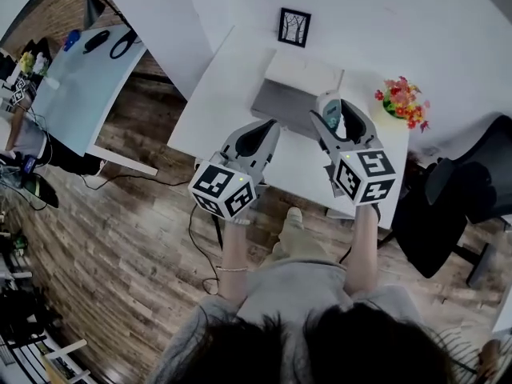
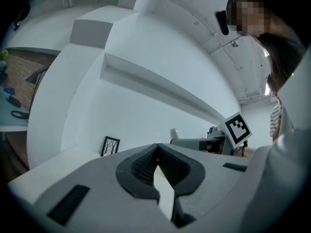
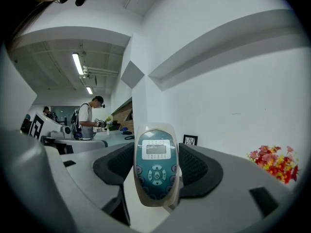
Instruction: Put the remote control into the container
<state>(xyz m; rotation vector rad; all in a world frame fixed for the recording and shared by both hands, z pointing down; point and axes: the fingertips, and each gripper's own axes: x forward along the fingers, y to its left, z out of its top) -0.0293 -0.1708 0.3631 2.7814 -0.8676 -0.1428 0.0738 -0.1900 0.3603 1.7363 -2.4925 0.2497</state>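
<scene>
My right gripper (image 1: 334, 118) has its jaws closed on the remote control (image 3: 155, 165). The remote is pinched by its long sides and stands upright, with its screen and buttons facing back toward me. My left gripper (image 2: 156, 154) has its jaws shut tip to tip and holds nothing. It hovers over the tabletop (image 1: 214, 94), just short of the container's near left corner.

The container (image 1: 280, 102) is a shallow grey open box toward the far edge of the tabletop, below a small framed picture (image 1: 294, 26) on the wall. The remote is in the air at the container's right end, near its rim rather than over its middle. A pot of flowers (image 1: 402, 101) sits close by, at the far right corner of the tabletop.

To do this step well, I think I should:

- move the remote left until it is over the middle of the box
- tip it toward flat and lower it close to the floor of the box
- only then spread the jaws, so it settles instead of dropping or catching the rim
- keep the left gripper out of the way and stay clear of the flowers
</scene>
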